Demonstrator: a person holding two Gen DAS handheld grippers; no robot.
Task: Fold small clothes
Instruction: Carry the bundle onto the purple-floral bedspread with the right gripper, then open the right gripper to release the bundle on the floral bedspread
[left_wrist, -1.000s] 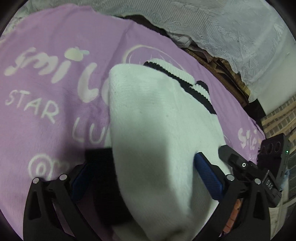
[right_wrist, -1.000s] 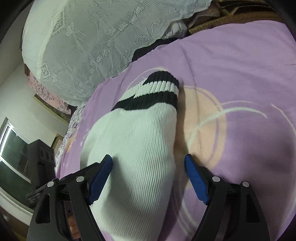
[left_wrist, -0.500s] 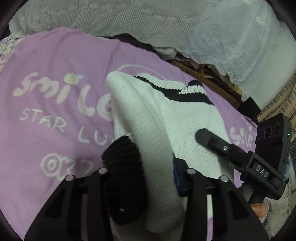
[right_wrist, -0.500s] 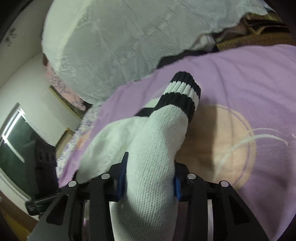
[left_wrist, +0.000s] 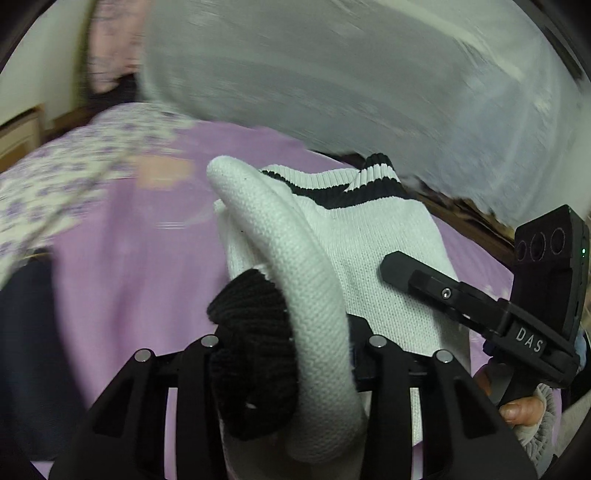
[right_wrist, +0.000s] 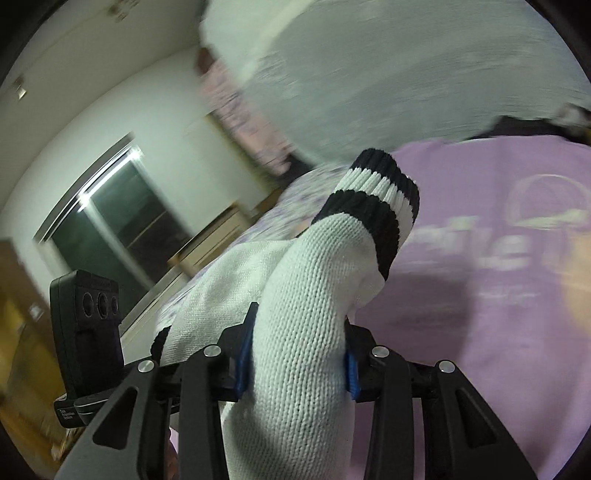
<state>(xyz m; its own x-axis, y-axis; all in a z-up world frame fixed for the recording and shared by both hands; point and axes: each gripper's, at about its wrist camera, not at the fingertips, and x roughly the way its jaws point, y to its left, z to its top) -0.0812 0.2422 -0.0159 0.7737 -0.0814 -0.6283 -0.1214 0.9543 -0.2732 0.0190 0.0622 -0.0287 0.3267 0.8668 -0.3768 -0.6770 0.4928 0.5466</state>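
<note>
A white knit sock (left_wrist: 369, 251) with a black toe and a black-and-white striped cuff (left_wrist: 354, 184) hangs lifted above the purple blanket (left_wrist: 129, 258). My left gripper (left_wrist: 291, 343) is shut on its black toe end (left_wrist: 251, 332), bunching the white fabric between the jaws. My right gripper (right_wrist: 295, 354) is shut on the sock (right_wrist: 303, 295) near the cuff end, and the striped cuff (right_wrist: 373, 195) sticks up past its blue pads. In the left wrist view, the right gripper's finger (left_wrist: 443, 291) lies against the sock, with a hand (left_wrist: 521, 406) behind it.
A large pillow under white lace cloth (left_wrist: 332, 74) lies behind the blanket. A floral sheet (left_wrist: 74, 162) lies to the left. In the right wrist view, a dark window (right_wrist: 110, 206) and a white wall show, with the purple blanket (right_wrist: 498, 295) to the right.
Both grippers closed from wide open onto the sock's two ends, then lifted it off the blanket and swung. The background now blurs with the motion.
</note>
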